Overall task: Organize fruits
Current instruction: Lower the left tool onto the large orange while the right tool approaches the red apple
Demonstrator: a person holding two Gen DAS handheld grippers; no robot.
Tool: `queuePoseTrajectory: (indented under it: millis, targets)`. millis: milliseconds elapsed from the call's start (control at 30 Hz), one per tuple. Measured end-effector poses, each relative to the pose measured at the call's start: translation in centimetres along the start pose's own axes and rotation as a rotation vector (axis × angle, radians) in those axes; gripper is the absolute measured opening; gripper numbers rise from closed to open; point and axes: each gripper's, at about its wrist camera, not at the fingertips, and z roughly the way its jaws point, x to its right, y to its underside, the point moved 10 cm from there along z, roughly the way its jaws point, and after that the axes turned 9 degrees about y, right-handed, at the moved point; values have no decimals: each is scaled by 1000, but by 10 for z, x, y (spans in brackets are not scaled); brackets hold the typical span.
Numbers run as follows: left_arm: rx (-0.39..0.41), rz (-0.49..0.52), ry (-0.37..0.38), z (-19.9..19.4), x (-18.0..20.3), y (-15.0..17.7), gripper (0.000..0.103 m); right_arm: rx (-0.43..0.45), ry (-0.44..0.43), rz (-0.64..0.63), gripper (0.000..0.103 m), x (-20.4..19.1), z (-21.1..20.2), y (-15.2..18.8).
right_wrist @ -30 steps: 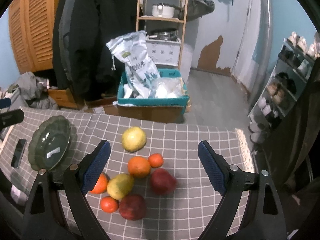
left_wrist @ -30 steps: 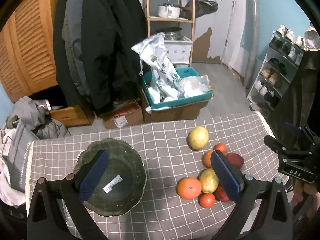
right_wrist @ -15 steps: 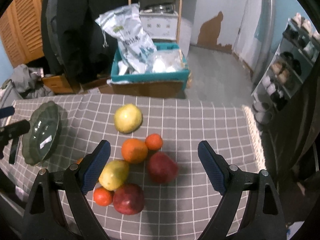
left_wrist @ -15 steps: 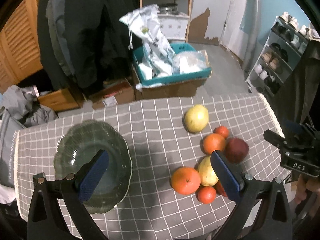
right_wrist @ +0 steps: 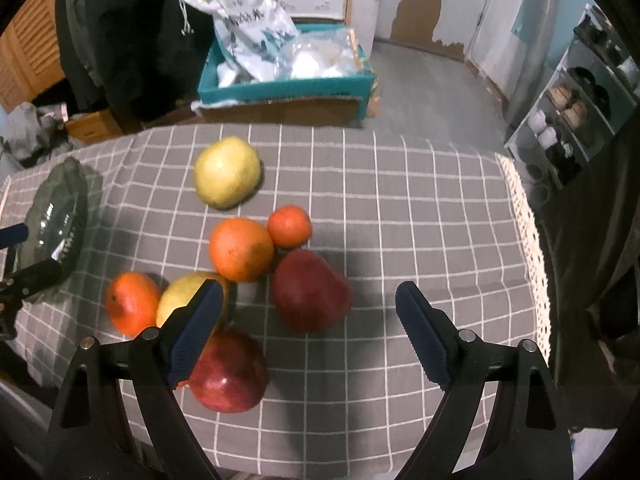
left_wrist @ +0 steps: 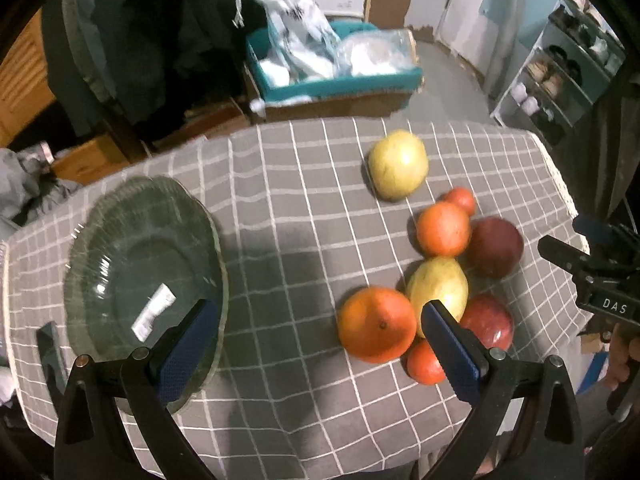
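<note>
Several fruits lie in a cluster on the grey checked tablecloth (left_wrist: 288, 208). A large orange (left_wrist: 377, 325), a yellow pear (left_wrist: 438, 287), two red apples (left_wrist: 495, 247) and smaller oranges sit together; a yellow-green fruit (left_wrist: 398, 165) lies apart, farther back. A green glass plate (left_wrist: 136, 264) is at the left. My left gripper (left_wrist: 318, 344) is open and empty above the cloth between plate and large orange. My right gripper (right_wrist: 310, 330) is open and empty; a red apple (right_wrist: 309, 290) lies below, between its fingers, and another apple (right_wrist: 229, 372) sits by its left finger.
A dark flat object (left_wrist: 50, 354) lies left of the plate. Beyond the table's far edge stand a teal box with bags (right_wrist: 288, 68), hanging coats (right_wrist: 120, 32) and a shoe rack (right_wrist: 576, 108). The table's right edge has a lace trim (right_wrist: 528, 240).
Both grippers have moved forward and down toward the table. The fruits and plate look larger and nearer. Both stay open and nothing has been picked up.
</note>
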Motion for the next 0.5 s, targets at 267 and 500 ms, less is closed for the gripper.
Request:
queuePoseTrajectory:
  millis: [267,500]
  targets:
    - [-74,34,10,25,10,20,102,-53,3,3,87,2,18,11]
    - [-129,40,27,44,13,33,102,-83,3,2,87,1,28,18]
